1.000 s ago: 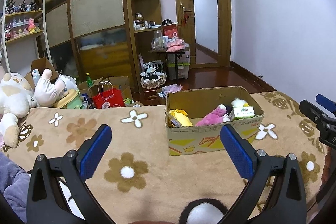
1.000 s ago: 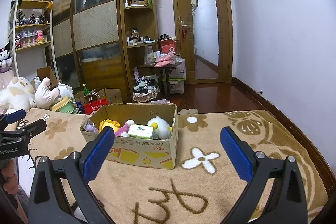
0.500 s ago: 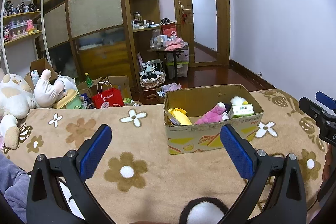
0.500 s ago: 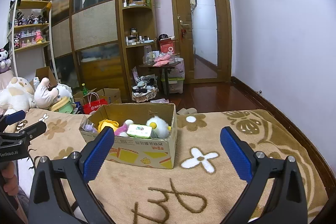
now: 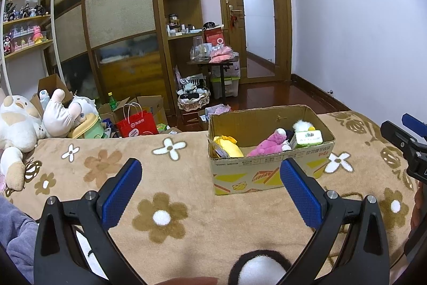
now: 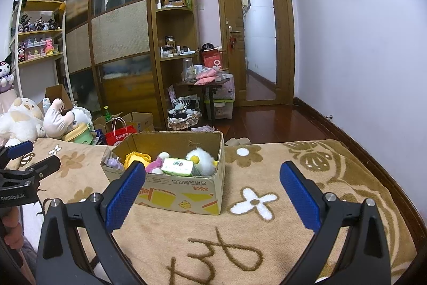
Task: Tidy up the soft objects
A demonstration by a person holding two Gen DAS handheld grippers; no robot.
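Because the soft toys already sit gathered in the cardboard box [image 5: 269, 172], right of centre in the left view, I judge the sorting mostly done there: a yellow plush [image 5: 228, 146], a pink plush [image 5: 267, 144], a white plush [image 6: 201, 160] and a tissue pack [image 6: 178, 167] lie packed together inside. That box rests on the flowered blanket [image 5: 186, 178], within easy reach of both tools. My left tool [image 5: 210, 191] hangs spread wide and empty at lower centre; my right tool [image 6: 212, 192] likewise gapes, holding nothing. Bigger stuffed animals [image 5: 16, 124] wait at the left edge, well apart from the box.
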